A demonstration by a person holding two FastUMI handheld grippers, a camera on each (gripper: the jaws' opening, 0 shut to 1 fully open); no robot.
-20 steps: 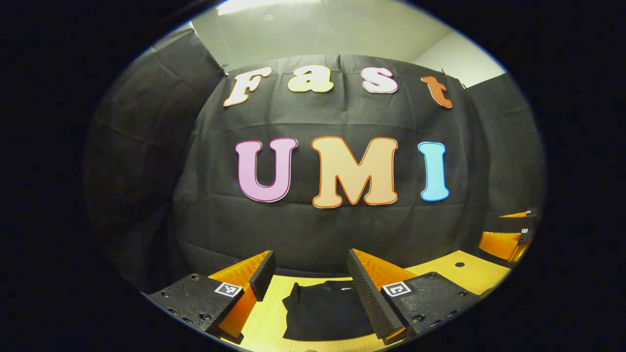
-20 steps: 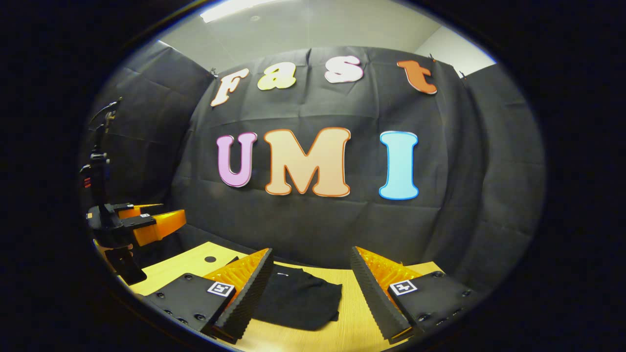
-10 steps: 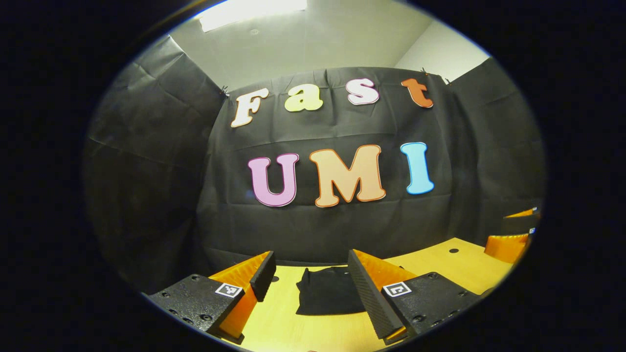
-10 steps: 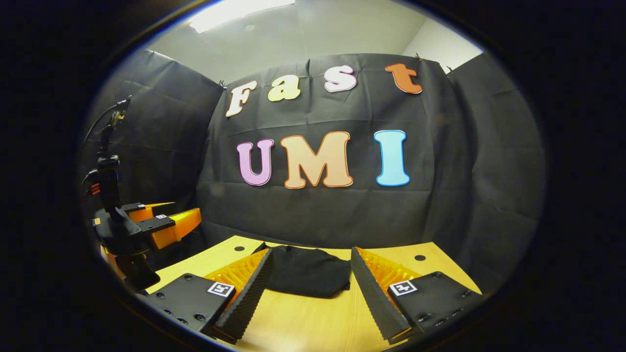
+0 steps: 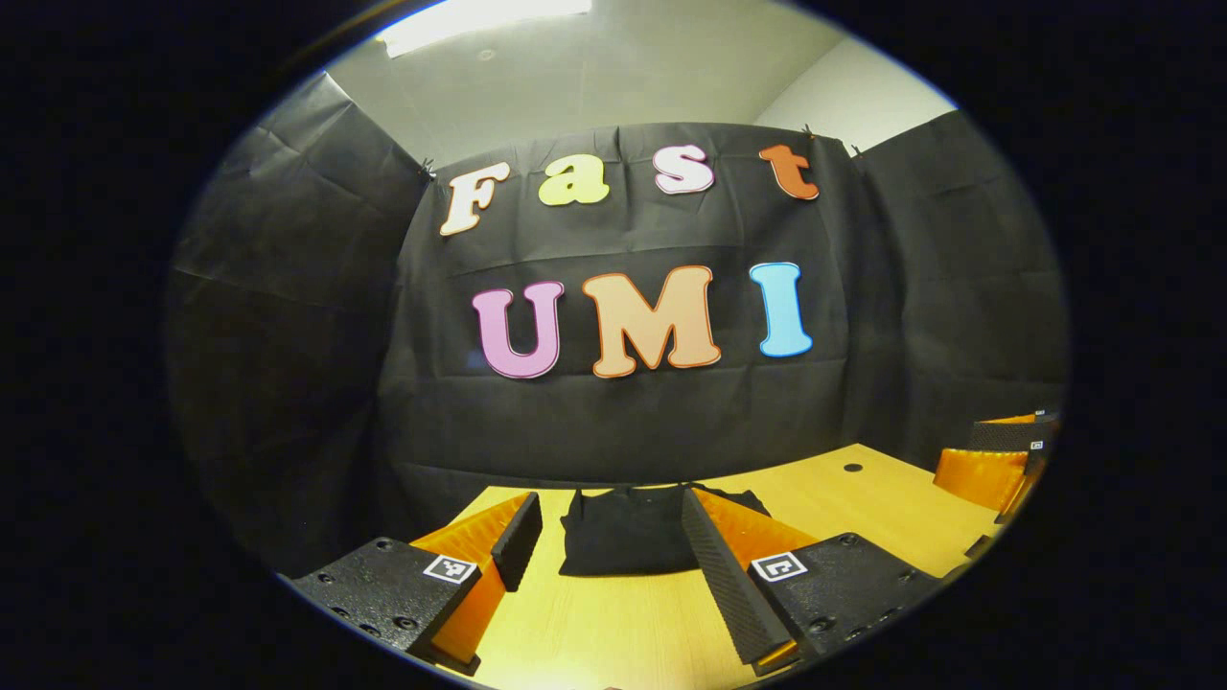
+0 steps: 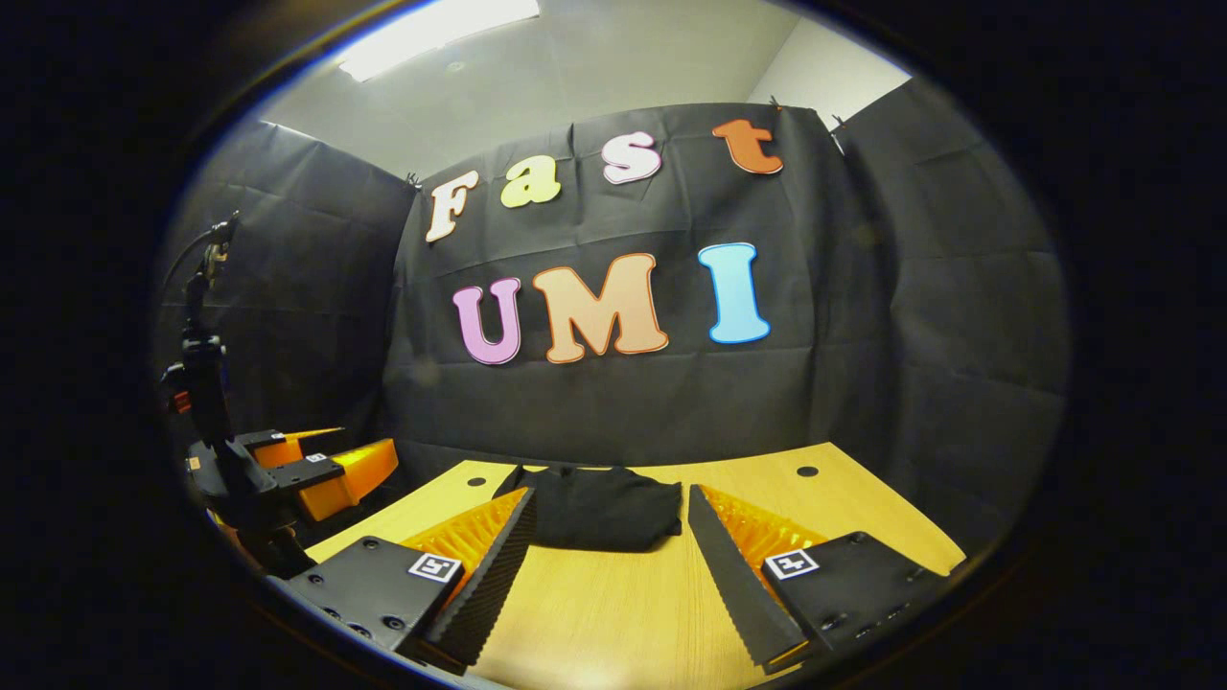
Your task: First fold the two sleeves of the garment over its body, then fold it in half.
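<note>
Black cloth of the garment [image 5: 623,541] lies folded in a compact pile at the far edge of the wooden table [image 5: 613,632], near the booth wall. From left to right, the left gripper [image 5: 606,527] and right gripper [image 6: 611,522] hover well back from it, fingers spread apart, holding nothing.

Left claw [image 5: 602,537]: black textured body plates with screws, square black-and-white marker tags, ribbed finger faces. Right claw [image 6: 610,556]: matching plates, screws, tags, serrated finger edges.
</note>
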